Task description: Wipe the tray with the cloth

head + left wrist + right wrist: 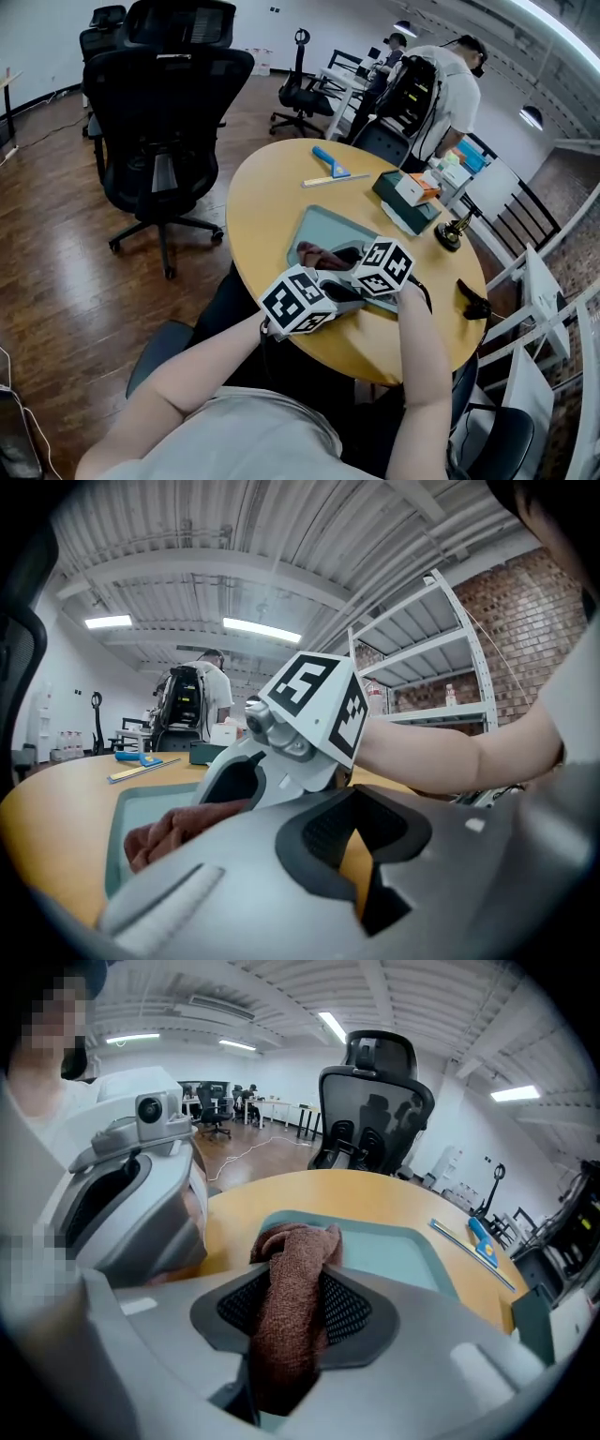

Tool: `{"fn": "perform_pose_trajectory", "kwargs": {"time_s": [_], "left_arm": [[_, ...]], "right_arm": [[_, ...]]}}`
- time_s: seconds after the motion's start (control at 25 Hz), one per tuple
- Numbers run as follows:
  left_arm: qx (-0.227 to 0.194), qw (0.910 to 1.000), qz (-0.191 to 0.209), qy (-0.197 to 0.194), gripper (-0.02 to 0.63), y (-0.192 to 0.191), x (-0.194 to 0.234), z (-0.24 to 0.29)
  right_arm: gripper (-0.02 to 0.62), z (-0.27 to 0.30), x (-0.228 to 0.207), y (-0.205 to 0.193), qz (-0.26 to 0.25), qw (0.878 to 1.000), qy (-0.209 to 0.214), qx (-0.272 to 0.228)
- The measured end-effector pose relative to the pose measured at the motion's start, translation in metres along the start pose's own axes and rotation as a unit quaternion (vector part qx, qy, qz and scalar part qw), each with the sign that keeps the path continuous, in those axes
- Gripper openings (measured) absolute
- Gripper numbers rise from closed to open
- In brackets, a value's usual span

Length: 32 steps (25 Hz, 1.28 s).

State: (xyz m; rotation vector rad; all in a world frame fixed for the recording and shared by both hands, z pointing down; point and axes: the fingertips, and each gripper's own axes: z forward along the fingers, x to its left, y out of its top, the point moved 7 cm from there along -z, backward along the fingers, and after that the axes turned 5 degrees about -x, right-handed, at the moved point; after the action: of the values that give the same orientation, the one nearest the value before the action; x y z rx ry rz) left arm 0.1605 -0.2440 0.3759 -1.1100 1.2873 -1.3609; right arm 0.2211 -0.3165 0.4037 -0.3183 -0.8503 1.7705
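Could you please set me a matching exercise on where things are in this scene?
1. reddish-brown terry cloth
2. pale green plastic tray
3. blue-handled scraper
4. black office chair

A. on the wooden floor
B. between the jaws of the right gripper
C. on the round yellow table, under the cloth
D. on the table beyond the tray

Pairs: 1-B, 2-C, 3-D, 4-A

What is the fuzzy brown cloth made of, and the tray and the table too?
The cloth looks like soft terry or microfibre: nubbly surface, bunched folds. The tray seems plastic: pale grey-green, smooth, matt, rounded corners. The table looks like wood or laminate: even yellow, slight sheen; which, I can't tell.
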Motion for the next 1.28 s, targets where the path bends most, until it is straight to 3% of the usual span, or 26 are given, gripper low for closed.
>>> {"fn": "perform_pose_trajectory", "kwargs": {"time_s": [0.44, 0.64, 0.88, 1.12, 1.28], "left_arm": [[0.001, 0.9997, 0.002, -0.025, 0.321, -0.001, -0.005, 0.001], [0.002, 0.9997, 0.002, -0.023, 0.321, -0.002, -0.003, 0.003], [0.002, 0.9998, 0.003, -0.020, 0.321, -0.001, -0.002, 0.004], [0.003, 0.9999, 0.002, -0.010, 0.321, -0.001, -0.001, 0.002], [0.003, 1.0000, 0.001, -0.004, 0.321, -0.001, -0.003, 0.001]], "right_arm": [[0.141, 0.015, -0.015, 0.007, -0.040, 0.998, 0.052, -0.014], [0.140, 0.029, -0.056, 0.007, -0.002, 1.000, -0.019, 0.002], [0.140, 0.045, -0.116, 0.004, 0.053, 0.991, -0.119, 0.020], [0.140, 0.051, -0.138, 0.005, 0.084, 0.986, -0.147, 0.014], [0.140, 0.047, -0.138, 0.003, 0.075, 0.984, -0.161, 0.035]]}}
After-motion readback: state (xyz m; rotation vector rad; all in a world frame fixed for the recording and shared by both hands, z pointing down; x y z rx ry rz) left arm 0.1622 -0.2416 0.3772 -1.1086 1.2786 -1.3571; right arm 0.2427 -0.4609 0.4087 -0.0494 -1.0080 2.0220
